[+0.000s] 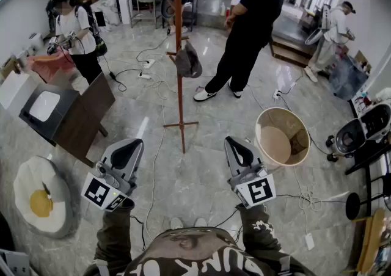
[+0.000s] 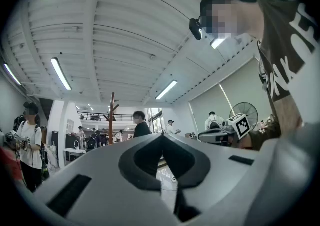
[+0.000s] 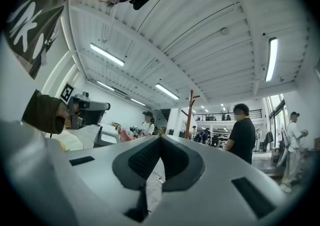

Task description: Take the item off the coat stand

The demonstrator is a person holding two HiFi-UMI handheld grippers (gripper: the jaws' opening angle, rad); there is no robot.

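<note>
**Left:** the left gripper, grey with a marker cube at its rear, is held low over the pale marble floor. Its jaws are pressed together with nothing between them. If they are not parted before they reach the stand, they would likely knock the item off its peg rather than grasp it.

**Centre:** the slender reddish-brown wooden coat stand rises from a small cross-shaped foot, well ahead of both grippers. The task's item, a dark grey soft cap, hangs from a short peg on the pole's right side, partway up. A sideways or downward tug, rather than a lift clear of the peg, could tip so narrow-footed a stand. Loose white cables trail across the floor near the foot and could catch a step forward. A person in black clothes stands just beyond the stand, within range of a falling pole.

**Right:** the right gripper, of the same build, is likewise clamped on nothing and touches no object. A round beige tub stands on the floor beside it, near enough to be bumped.
</note>
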